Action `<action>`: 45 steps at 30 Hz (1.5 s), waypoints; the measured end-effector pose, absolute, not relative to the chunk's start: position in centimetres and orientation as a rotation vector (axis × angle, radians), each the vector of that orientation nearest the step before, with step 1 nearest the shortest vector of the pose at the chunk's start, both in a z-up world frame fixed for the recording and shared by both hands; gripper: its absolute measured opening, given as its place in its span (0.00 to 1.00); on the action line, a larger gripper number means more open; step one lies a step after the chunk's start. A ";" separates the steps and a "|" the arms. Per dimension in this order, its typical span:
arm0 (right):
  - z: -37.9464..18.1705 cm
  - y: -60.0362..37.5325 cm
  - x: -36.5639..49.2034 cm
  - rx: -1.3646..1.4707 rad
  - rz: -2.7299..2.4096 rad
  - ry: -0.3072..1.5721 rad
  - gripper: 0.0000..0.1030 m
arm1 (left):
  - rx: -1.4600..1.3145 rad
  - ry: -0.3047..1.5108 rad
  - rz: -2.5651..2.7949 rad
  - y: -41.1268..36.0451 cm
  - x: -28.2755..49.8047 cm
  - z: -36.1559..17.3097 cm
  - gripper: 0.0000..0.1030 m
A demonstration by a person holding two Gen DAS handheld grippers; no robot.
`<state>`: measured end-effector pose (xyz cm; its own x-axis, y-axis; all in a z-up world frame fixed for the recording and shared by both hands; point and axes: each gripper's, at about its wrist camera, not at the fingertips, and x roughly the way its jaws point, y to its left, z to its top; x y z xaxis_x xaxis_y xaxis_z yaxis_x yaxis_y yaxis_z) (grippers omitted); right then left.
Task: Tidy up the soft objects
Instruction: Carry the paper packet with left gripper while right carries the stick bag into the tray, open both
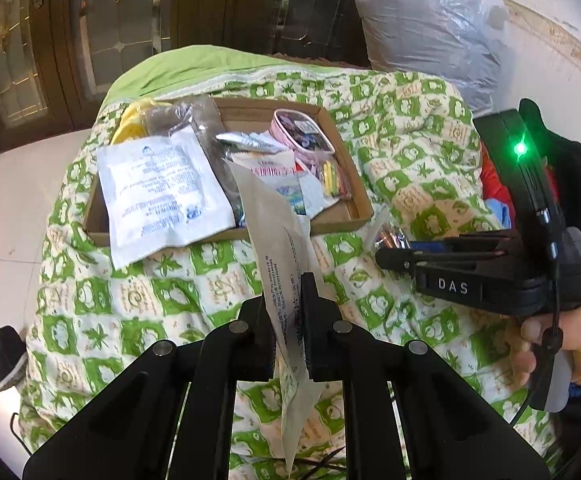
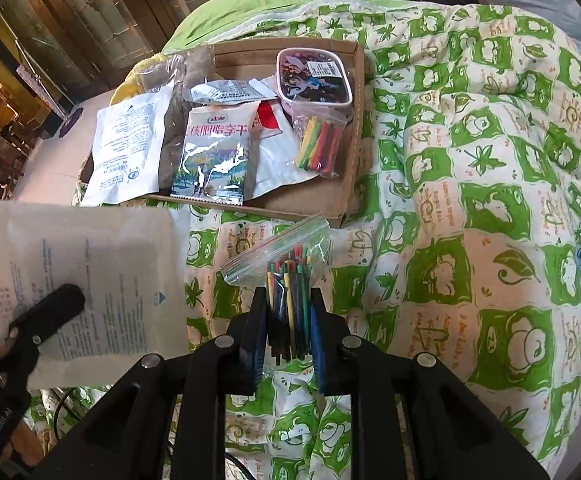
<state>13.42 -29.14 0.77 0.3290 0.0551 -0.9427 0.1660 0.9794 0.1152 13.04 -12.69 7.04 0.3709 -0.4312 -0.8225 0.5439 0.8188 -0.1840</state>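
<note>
My left gripper (image 1: 286, 300) is shut on a flat white printed pouch (image 1: 278, 232), which shows edge-on and hangs above the quilt. In the right wrist view the same pouch (image 2: 90, 280) faces me at the left, with the left gripper (image 2: 68, 298) clamped on it. My right gripper (image 2: 287, 294) is shut on a clear zip bag of coloured sticks (image 2: 286, 276), lifted just off the quilt. The right gripper (image 1: 384, 258) and its bag (image 1: 388, 236) also appear at the right of the left wrist view. Beyond both lies a shallow cardboard tray (image 2: 356, 120), (image 1: 342, 224).
The tray holds a large white pouch (image 1: 158, 188), a snack packet (image 2: 210, 156), a pink lidded box (image 2: 314, 78) and another bag of coloured sticks (image 2: 318, 144). A green-and-white quilt (image 2: 470, 200) covers the bed. A plastic sack (image 1: 430, 28) stands behind; a black shoe (image 1: 8, 356) lies on the floor.
</note>
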 end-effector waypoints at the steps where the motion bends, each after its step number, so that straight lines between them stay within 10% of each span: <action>1: 0.9 -29.2 13.6 0.202 -0.074 1.235 0.18 | 0.123 1.011 -0.628 -12.7 13.3 7.2 0.10; 32: 0.1 -30.6 25.8 0.149 -0.098 1.241 0.18 | -0.090 1.017 -0.602 -14.0 28.7 4.5 0.13; 35: 0.0 -30.8 27.1 0.144 -0.099 1.240 0.18 | -0.050 1.004 -0.568 -13.8 29.4 3.7 0.26; 39: -0.5 -31.0 29.0 0.164 -0.089 1.245 0.18 | 0.018 0.998 -0.532 -13.7 29.5 3.0 0.72; 45: -1.1 -31.1 30.4 0.225 -0.084 1.248 0.19 | 0.102 0.969 -0.494 -13.4 28.7 3.1 0.77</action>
